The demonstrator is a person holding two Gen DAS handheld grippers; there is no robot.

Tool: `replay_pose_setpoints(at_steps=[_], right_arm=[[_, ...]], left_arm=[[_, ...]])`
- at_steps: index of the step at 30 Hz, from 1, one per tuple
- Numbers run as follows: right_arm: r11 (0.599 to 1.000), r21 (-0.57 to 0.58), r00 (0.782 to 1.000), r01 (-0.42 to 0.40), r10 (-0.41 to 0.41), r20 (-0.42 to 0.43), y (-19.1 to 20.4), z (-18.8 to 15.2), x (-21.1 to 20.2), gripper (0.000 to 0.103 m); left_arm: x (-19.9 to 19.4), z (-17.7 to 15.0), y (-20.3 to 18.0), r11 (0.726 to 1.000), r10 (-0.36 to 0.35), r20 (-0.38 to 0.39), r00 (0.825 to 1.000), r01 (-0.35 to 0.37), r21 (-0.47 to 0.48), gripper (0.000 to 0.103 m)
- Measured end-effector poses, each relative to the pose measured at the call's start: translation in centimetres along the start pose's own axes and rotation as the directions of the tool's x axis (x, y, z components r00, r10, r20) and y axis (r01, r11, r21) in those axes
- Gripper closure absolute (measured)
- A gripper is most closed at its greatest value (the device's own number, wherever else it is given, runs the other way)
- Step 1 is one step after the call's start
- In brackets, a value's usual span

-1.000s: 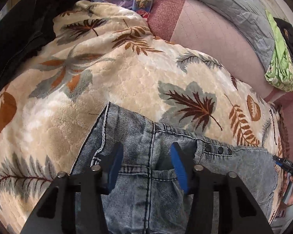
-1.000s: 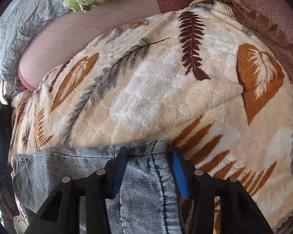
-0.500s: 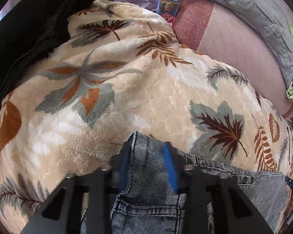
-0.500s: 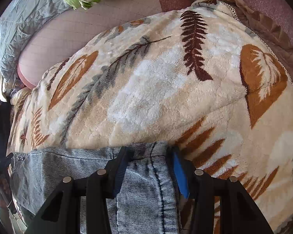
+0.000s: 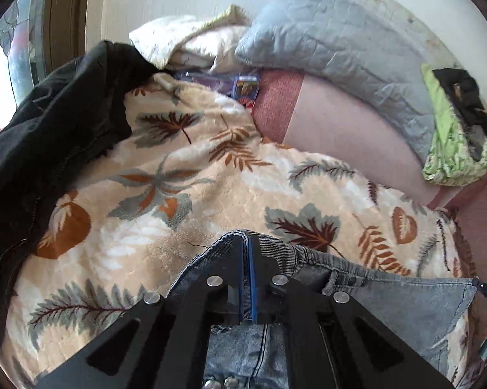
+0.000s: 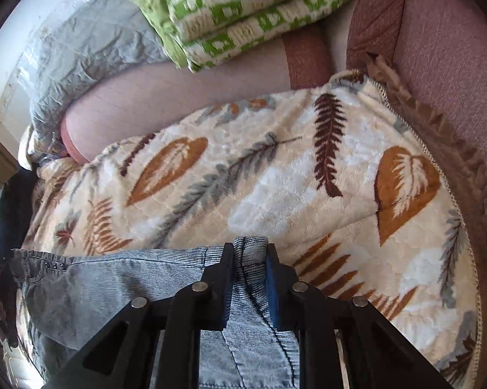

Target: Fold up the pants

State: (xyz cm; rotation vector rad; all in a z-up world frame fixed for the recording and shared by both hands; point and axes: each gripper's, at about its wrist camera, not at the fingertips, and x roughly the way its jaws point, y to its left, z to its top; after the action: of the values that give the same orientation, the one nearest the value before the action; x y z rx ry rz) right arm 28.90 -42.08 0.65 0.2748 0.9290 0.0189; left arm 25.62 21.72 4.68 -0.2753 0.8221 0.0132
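Where the left gripper (image 5: 246,253) has its blue pads pressed nearly together, a corner of the pants (image 5: 405,304) is pinched between them, the hem peaking just above the tips. The right gripper (image 6: 249,259) stands narrowly parted, its jaws clamping a fold of the same cloth. The pants are faded grey-blue ribbed denim with dark stitched seams and small studs near the waist. They lie stretched between both grippers on a cream leaf-print blanket (image 6: 275,178).

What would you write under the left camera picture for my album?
Left gripper pinches the edge of the jeans on a leafy blanket.
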Motion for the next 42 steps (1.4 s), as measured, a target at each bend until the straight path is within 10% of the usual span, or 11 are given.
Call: replay_pose_setpoints(at_steps=[9, 14, 17, 20, 24, 32, 35, 37, 42], right_arm=[[0.993, -0.073, 0.984, -0.096, 0.106, 0.141, -2.3, -13.0, -12.9, 0.082], [0.989, 0.004, 0.979, -0.146, 0.145, -0.144, -6.2, -23.3, -9.5, 0.07], [0.991, 0.07, 0.978, -0.112, 0.123, -0.17, -8.0, -25.4, -9.5, 0.038], [0.987, 0.134, 0.992, -0.093, 0.104, -0.076, -9.0, -24.3, -11.8, 0.035], [0.968, 0.214, 0.99, -0.135, 0.138, -0.001, -9.0, -22.1, -13.1, 0.027], [0.96, 0.259, 0.986, -0.103, 0.132, -0.098, -7.1, -16.9, -6.7, 0.029], [0.97, 0.242, 0.976, -0.021, 0.072, -0.206, -7.0, -15.5, -2.9, 0.046], [0.984, 0.179, 0.966, 0.006, 0.04, -0.256, -6.2, -15.1, -1.2, 0.084], [0.999, 0.03, 0.993, 0.029, -0.025, -0.113, -3.4, -13.3, -3.1, 0.089]], left_arm=[[-13.8, -11.6, 5.9, 0.985, -0.173, 0.078, 0.982, 0.174, -0.007, 0.1], [-11.9, -19.3, 11.1, 0.999, -0.035, -0.163, 0.986, 0.03, -0.034, 0.097], [-12.5, -19.8, 13.4, 0.992, 0.078, -0.184, 0.98, -0.094, -0.08, 0.097], [-14.4, -18.1, 12.4, 0.993, 0.075, -0.096, 0.993, -0.083, -0.085, 0.09], [-15.0, -17.0, 6.3, 0.997, 0.034, -0.011, 0.999, -0.033, 0.068, 0.044], [-7.6, -21.1, -3.2, 0.942, 0.078, -0.102, 0.992, -0.04, 0.335, 0.042], [-5.0, -22.9, -2.6, 0.946, 0.114, -0.166, 0.979, -0.056, 0.321, 0.041], [-5.1, -22.8, -1.2, 0.969, 0.062, -0.185, 0.981, -0.015, 0.248, 0.039], [-4.7, -22.6, -0.2, 0.976, 0.02, -0.203, 0.979, 0.024, 0.215, 0.036]])
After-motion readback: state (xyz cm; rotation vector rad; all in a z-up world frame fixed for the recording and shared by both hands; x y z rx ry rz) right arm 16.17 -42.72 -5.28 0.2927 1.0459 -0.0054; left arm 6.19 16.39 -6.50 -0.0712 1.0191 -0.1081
